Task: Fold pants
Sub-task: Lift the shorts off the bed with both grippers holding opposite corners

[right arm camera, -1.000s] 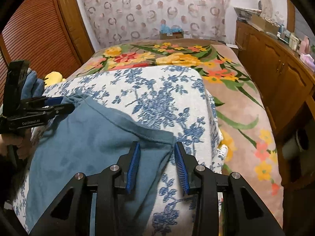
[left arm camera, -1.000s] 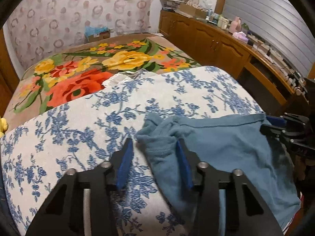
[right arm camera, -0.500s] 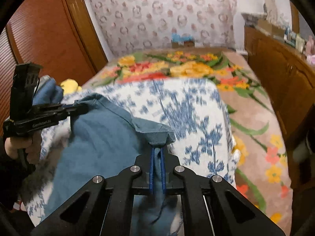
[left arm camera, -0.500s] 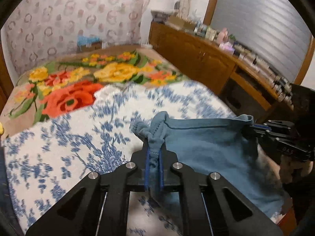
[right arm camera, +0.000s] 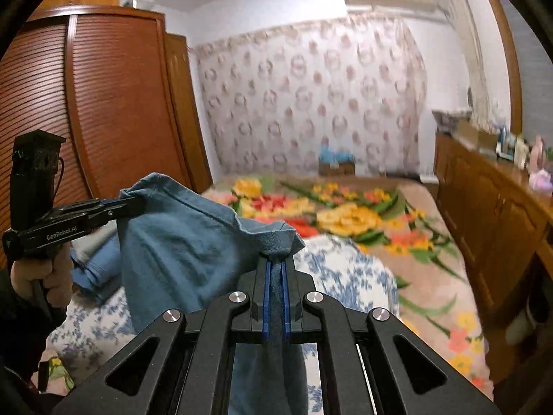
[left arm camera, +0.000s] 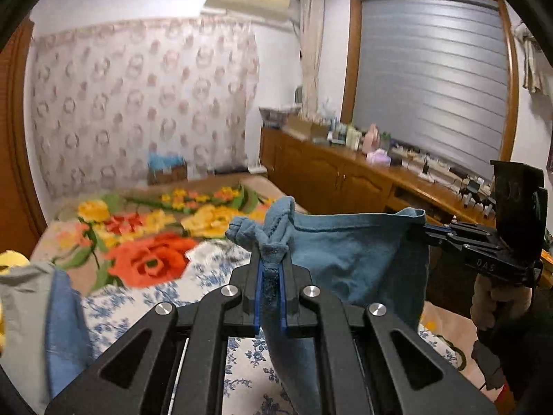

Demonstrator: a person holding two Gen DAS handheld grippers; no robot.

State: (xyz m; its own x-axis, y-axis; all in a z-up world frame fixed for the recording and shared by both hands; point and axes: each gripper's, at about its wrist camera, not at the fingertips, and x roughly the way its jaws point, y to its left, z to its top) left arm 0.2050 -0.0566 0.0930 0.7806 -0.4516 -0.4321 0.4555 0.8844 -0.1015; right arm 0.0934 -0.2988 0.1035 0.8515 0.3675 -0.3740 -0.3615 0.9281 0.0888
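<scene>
I am holding the blue pants up in the air above the bed, one corner of the top edge in each claw, so that the cloth is hanging free and its own weight is pulling out the creases. My left claw is clenched on a bunched corner, with a knot of fabric sticking out past the blue pads; my right claw is likewise clenched on the other corner, a small peak of cloth showing above it. I am keeping the two claws apart so the edge between them is stretching into a fairly straight line, which should give me a clean line to fold along. The rest of the garment is drooping below both claws toward the blue-flowered quilt. More folded clothes are lying at the left side of the bed.
</scene>
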